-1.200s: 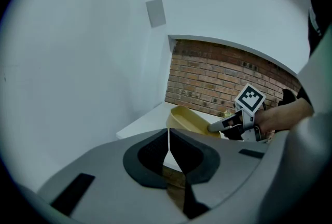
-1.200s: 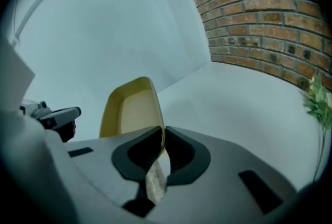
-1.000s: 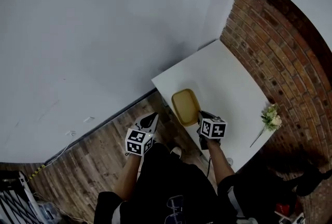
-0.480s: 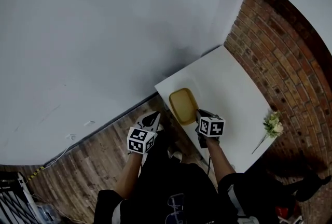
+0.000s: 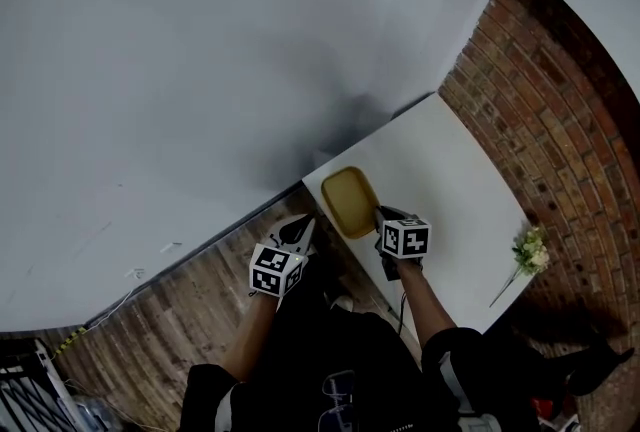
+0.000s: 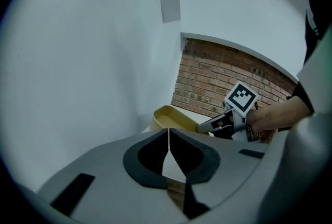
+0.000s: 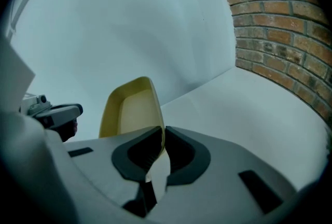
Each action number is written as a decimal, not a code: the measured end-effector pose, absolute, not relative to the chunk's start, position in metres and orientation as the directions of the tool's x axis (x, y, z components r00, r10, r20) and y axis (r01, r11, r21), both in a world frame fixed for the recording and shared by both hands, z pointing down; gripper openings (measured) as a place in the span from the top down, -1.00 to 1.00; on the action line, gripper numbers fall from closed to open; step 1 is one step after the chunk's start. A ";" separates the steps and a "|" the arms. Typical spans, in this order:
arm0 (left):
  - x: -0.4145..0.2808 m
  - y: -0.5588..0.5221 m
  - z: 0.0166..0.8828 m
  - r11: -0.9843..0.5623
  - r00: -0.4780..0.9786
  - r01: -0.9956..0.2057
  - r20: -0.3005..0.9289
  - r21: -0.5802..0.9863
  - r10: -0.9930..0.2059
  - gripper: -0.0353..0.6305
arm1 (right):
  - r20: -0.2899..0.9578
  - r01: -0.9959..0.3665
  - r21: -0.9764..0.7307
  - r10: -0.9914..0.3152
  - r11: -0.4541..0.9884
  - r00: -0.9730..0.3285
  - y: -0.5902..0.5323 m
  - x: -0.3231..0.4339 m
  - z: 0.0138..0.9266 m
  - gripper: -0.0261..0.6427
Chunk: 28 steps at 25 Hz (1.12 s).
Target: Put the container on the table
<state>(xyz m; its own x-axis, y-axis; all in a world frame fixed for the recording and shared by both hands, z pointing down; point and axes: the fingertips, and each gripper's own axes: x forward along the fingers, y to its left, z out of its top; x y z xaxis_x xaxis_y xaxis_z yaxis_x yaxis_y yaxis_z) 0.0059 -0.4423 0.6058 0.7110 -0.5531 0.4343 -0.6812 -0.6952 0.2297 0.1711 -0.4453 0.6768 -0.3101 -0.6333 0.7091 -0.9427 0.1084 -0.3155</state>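
- Head view: the container (image 5: 349, 202) has been carried closer to the wall-side corner of the table (image 5: 450, 180), its rim pinched between the closed jaws of the right gripper (image 5: 381, 216); set-down is judged near, though contact with the table cannot be confirmed
- The left gripper (image 5: 300, 228), jaws together on nothing, is held just off the table's near edge
- A flower sprig (image 5: 528, 252) is seen at the table's opposite edge, well apart, and nothing is seen in the way

A white table (image 5: 450, 170) bears a small flower sprig (image 5: 527, 253) near its edge.
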 end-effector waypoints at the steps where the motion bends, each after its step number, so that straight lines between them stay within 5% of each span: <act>1: 0.005 -0.446 0.606 -0.694 0.711 -0.682 0.435 0.231 -0.553 0.83 | 0.714 -0.943 -0.312 -0.628 0.113 -0.311 -0.450 0.170 0.678 0.80; 28: -0.064 -0.487 0.650 -0.571 0.620 -0.773 0.526 0.277 -0.583 0.83 | 0.830 -0.957 -0.260 -0.477 0.125 -0.288 -0.512 0.157 0.761 0.80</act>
<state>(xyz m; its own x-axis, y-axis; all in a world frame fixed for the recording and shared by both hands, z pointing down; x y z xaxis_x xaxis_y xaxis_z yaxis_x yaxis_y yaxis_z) -0.0636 -0.4869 0.6496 0.6195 -0.5828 0.5258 -0.7726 -0.5710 0.2775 0.1570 -0.5118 0.7610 -0.2883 -0.4771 0.8302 -0.9573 0.1252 -0.2605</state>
